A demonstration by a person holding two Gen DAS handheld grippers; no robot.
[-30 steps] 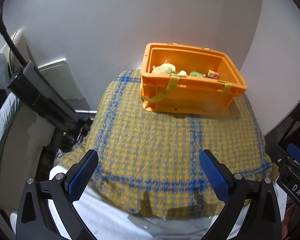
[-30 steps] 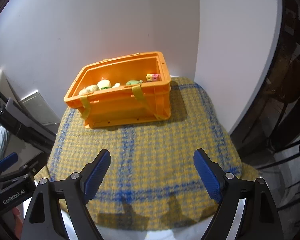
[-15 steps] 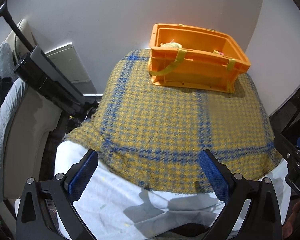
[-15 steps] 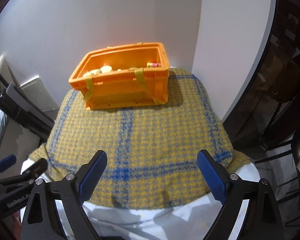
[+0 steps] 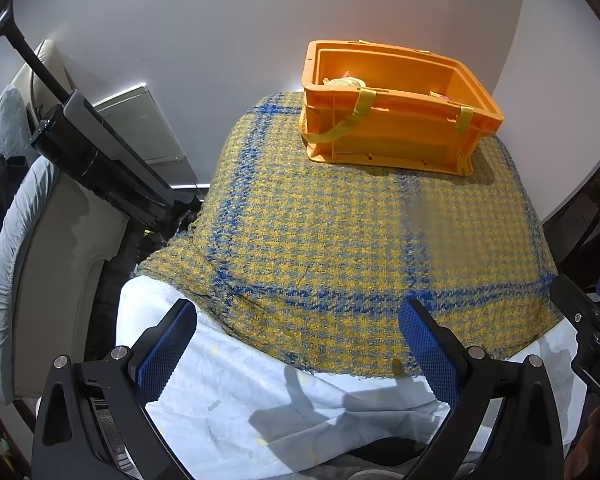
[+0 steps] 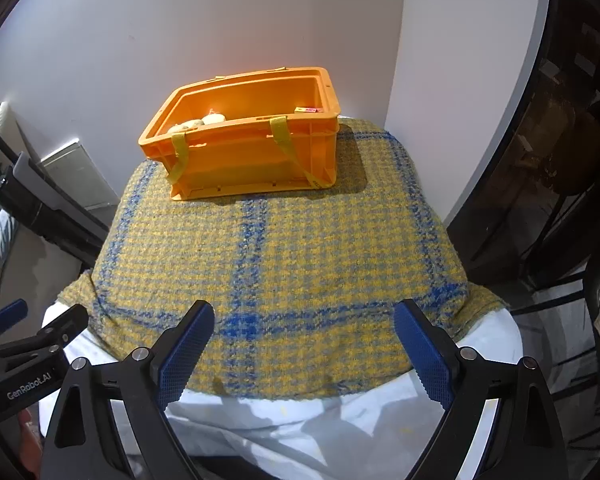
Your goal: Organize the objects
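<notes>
An orange plastic crate [image 5: 400, 136] [image 6: 252, 156] with yellow straps stands at the far end of a table covered by a yellow-and-blue checked cloth [image 5: 340, 240] [image 6: 280, 260]. Inside it, a pale soft toy [image 5: 346, 81] [image 6: 208, 120] and a small coloured block [image 6: 309, 110] show above the rim. My left gripper [image 5: 298, 344] is open and empty, near the table's front edge. My right gripper [image 6: 304, 344] is open and empty, also at the front edge. Both are far from the crate.
A white sheet [image 5: 300, 400] hangs below the cloth at the front. A black bar and a padded chair [image 5: 28, 260] stand at the left. White walls are behind the table, with dark furniture [image 6: 560, 160] at the right. The other gripper shows at the left of the right wrist view [image 6: 24, 360].
Both grippers have pulled back from the crate toward the table's front edge and dropped lower. The white sheet has come into view. Both stay open.
</notes>
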